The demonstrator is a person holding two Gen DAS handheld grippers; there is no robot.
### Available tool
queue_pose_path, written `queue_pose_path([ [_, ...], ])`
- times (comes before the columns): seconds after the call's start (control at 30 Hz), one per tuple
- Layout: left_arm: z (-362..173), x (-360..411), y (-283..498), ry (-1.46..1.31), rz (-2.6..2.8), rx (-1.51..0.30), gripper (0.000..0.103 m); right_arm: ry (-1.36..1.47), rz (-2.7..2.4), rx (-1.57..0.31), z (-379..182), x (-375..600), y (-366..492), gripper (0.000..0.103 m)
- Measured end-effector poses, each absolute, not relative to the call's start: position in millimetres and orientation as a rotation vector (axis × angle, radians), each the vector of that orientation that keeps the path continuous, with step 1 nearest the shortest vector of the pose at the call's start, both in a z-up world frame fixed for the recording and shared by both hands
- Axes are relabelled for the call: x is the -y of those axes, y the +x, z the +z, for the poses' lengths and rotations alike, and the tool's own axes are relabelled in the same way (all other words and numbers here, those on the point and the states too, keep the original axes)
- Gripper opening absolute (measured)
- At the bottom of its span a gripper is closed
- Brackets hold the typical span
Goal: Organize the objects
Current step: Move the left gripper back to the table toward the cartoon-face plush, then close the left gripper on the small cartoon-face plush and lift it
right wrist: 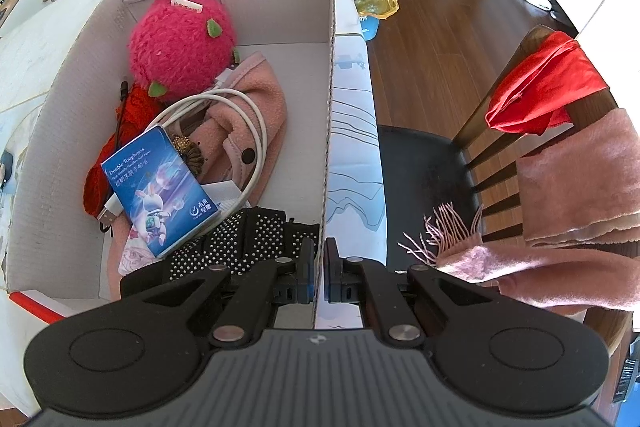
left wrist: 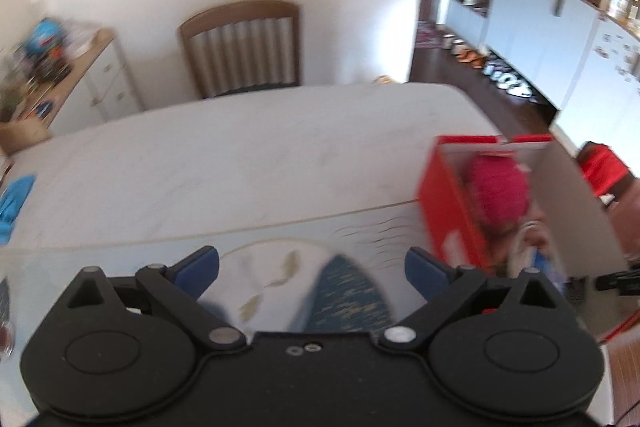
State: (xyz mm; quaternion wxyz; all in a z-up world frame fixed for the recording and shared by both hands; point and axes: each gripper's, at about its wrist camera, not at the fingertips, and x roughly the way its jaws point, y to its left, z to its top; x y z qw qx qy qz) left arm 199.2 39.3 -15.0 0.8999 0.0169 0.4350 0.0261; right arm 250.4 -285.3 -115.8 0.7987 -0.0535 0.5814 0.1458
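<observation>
The right gripper [right wrist: 319, 269] is clamped down on the near right wall of the red-and-white cardboard box [right wrist: 330, 75], one finger inside, one outside, pads pressed tight on the thin card. That looks like a steadying hold: pinning the wall keeps the light box from sliding on the table [left wrist: 240, 155] while things go into it. And the box is already well stocked. A fuzzy pink plush [right wrist: 180, 39] sits at the far end, a pink garment [right wrist: 256, 115] lies along the right side with a white cable [right wrist: 248, 115] coiled over it, a blue tissue pack [right wrist: 160, 191] leans on top near the middle, something red [right wrist: 100, 163] is tucked along the left wall, and a black studded piece [right wrist: 240, 239] fills the near corner just in front of the gripper. Over to the left gripper [left wrist: 312, 267]: fingers spread wide, nothing between them, hanging above the patterned mat [left wrist: 280, 267] on the table's near edge, with the box off to its right. The view is smeared with blur, so it appears to be travelling, empty, most likely hunting for the next item. A blue object [left wrist: 16, 203] waits at the table's far left edge, a likely candidate, though what it is cannot be told. Beside the table, a chair [right wrist: 500, 131] carries a red cloth [right wrist: 540, 87] and a pink fringed scarf [right wrist: 560, 227] draped over its back; whether those belong in the box is anyone's guess.
</observation>
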Motion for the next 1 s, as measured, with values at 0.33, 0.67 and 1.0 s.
queue_pose_path([
  [0.33, -72.7, -106.8, 200.4, -0.018, 0.216, -1.031, 0.101, -0.114, 0.298, -1.250, -115.6, 283.5, 250.3, 0.003],
  [0.67, -115.3, -145.4, 200.9, -0.110, 0.298, -1.126, 0.098, -0.123, 0.285, -1.249, -115.2, 281.3, 250.1, 0.003],
  [1.0, -136.7, -149.8, 206.5, -0.136, 0.300, -1.161, 0.076, -0.132, 0.277, -1.251, -116.1, 279.2, 249.9, 0.003],
])
